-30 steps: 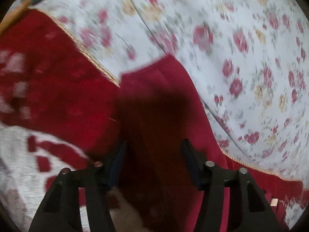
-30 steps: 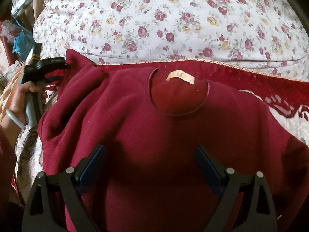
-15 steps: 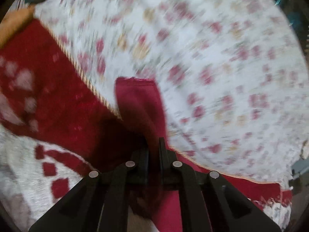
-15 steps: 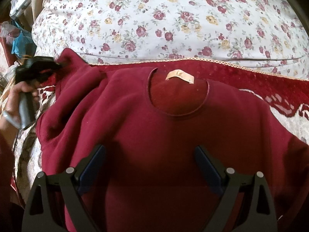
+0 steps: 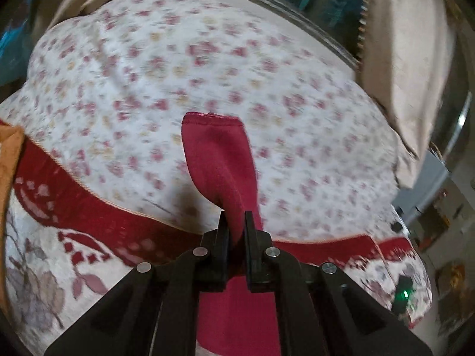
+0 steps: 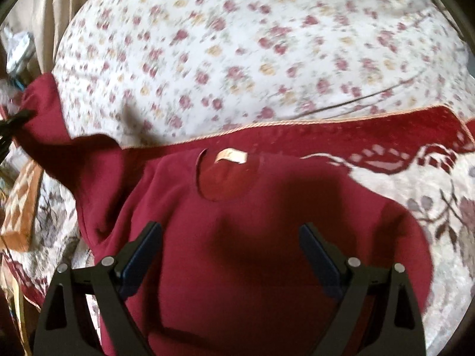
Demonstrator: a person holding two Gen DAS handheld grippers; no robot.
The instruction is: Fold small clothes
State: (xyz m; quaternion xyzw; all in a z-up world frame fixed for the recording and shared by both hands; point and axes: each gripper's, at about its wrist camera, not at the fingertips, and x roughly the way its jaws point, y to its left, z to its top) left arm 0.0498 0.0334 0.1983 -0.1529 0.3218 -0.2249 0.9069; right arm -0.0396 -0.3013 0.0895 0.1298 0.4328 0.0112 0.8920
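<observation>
A dark red sweater [image 6: 237,252] lies spread on a patterned blanket, its round neckline and cream label [image 6: 231,157] facing up. My left gripper [image 5: 236,218] is shut on the sweater's sleeve [image 5: 219,154], and the cuff stands up beyond the fingers, lifted off the bed. In the right wrist view that sleeve [image 6: 50,124] stretches up toward the far left, where the left gripper's black tip [image 6: 17,118] pinches it. My right gripper [image 6: 231,237] hangs open above the sweater's chest, nothing between its fingers.
A white floral pillow [image 6: 252,47] fills the far side of the bed. The red-bordered blanket [image 6: 371,136] runs under the sweater. An orange patterned cloth [image 6: 20,207] lies at the left edge. Beige fabric [image 5: 409,59] and clutter sit beyond the bed at the right.
My left gripper closed on the sleeve and lifted it up off the bed. The right gripper drew back and up a little, still open over the sweater.
</observation>
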